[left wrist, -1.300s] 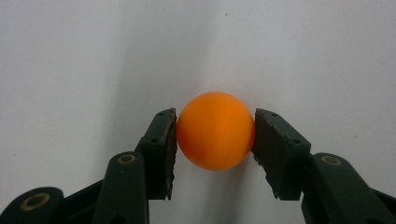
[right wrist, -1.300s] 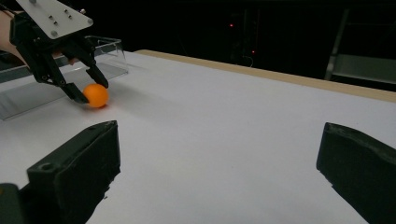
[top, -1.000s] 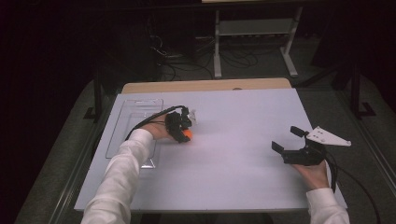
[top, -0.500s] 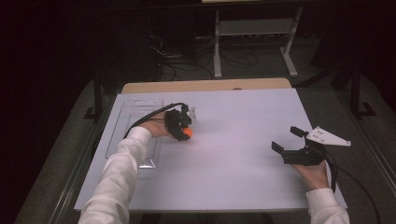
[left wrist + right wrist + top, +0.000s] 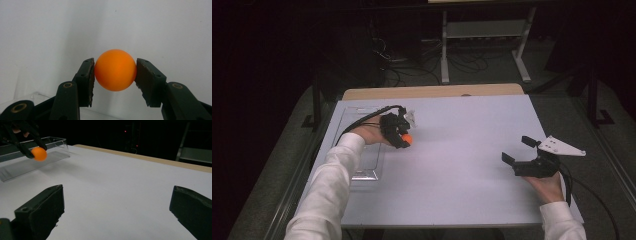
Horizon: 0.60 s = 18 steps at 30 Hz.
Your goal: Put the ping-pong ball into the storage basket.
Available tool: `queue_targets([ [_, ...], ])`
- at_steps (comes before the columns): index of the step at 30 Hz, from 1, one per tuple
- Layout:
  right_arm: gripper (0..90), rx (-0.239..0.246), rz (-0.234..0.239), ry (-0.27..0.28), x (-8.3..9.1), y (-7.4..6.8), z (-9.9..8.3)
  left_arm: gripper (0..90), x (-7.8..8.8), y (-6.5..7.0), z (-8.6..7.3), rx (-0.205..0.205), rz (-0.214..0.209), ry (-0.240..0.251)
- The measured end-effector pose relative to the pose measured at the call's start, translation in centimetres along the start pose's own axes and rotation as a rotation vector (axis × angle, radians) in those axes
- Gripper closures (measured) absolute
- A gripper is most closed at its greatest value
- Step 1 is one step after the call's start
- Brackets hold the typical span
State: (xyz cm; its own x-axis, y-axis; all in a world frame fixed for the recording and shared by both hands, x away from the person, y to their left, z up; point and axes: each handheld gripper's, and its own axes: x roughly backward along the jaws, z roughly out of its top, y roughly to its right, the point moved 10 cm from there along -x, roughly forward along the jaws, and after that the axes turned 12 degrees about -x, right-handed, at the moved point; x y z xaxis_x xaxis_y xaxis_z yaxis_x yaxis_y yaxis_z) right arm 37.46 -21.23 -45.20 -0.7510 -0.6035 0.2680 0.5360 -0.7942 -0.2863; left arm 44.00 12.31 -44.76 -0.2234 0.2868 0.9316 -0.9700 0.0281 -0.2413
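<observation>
Item 1: orange ball, small, round, plain. Clamped betw. both pads of L gripper, one pad on each side, at approx. ball's widest part. In high view ball sits at tip of L gripper, approx. 9 o'clock from table centre, above white tabletop, just past the 3 o'clock edge of clear tray. Right gripper view shows ball at approx. 10 o'clock of frame, lifted clear of the surface, w/ tray behind and below it.

Item 2: L gripper, black, cable looping back toward 11 o'clock; held by hand in white sleeve. Jaws closed onto ball, not on each other.

Item 3: R gripper, black, grey three-cornered plate on top. Approx. 4 o'clock of table, well apart from ball. Jaws wide apart, nothing betw. them; same in its own view, only bare tabletop betw. the pads.

Item 4: clear tray, shallow, transparent walls, along table's 9 o'clock side. Contents: cannot tell.

Item 5: tabletop, white sheet, wood strip showing at 12 o'clock edge.
</observation>
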Motion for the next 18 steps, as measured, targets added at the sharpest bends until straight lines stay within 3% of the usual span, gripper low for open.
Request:
queue_targets([
  [18, 0.0, 0.005, 0.009, -0.025, -0.2, -0.3, -0.4, 50.7, 2.8, 0.1, -0.3, -0.006, 0.033, 0.003],
])
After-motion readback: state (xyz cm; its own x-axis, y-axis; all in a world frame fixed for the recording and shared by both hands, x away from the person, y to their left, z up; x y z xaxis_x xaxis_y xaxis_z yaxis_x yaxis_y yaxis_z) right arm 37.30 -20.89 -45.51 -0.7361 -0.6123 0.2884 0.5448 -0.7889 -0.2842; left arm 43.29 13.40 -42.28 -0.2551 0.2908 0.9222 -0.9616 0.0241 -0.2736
